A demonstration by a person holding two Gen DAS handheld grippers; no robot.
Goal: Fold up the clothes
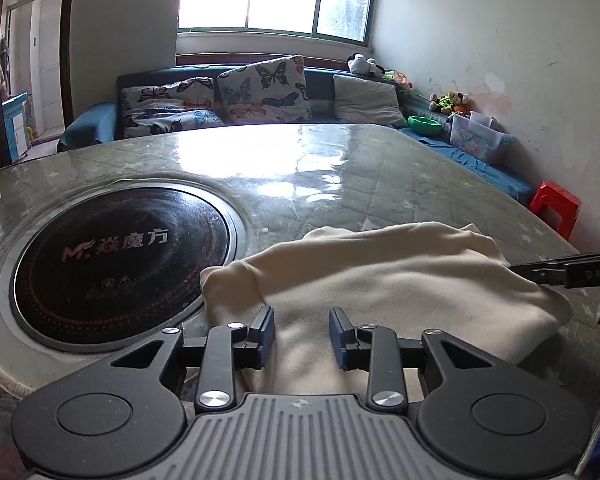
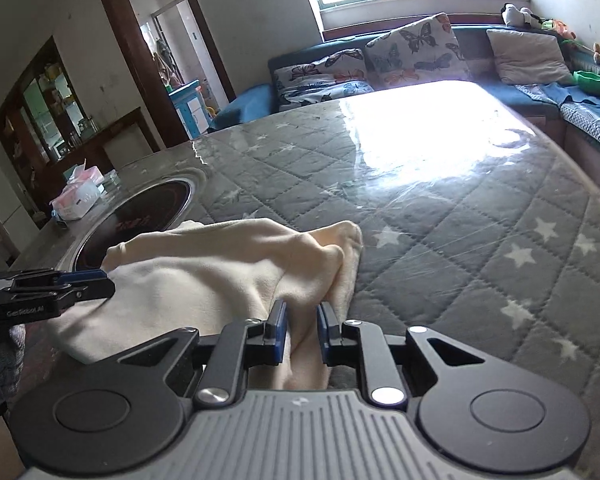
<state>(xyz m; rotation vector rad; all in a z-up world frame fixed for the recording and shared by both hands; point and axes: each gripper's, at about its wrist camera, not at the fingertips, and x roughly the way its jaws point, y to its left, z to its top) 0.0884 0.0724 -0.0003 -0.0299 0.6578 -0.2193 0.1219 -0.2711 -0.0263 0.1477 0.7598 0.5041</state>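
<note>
The counter [image 2: 480, 208], covered in grey star-print quilting under a clear glossy sheet, carries a round black induction hob [image 1: 124, 256] set into its left portion. The cream garment [image 1: 400, 280] lies bunched at the near edge of the counter, just right of the hob, one corner overlapping the hob's rim; its long axis runs roughly left to right across both claws. A tissue pack [image 2: 78, 196] sits well apart, beyond the hob. The left claw [image 1: 302, 334] hovers over the garment's near left part with its jaws spread and nothing between the pads; cloth lies directly ahead and below. The right claw [image 2: 302, 330] stands at the garment's right end, jaws spread narrowly either side of a raised fold; whether the pads actually grip it cannot be told. Judgement: the right claw is nearer a hold, and the next fold likely carries cloth leftward or forward.
</note>
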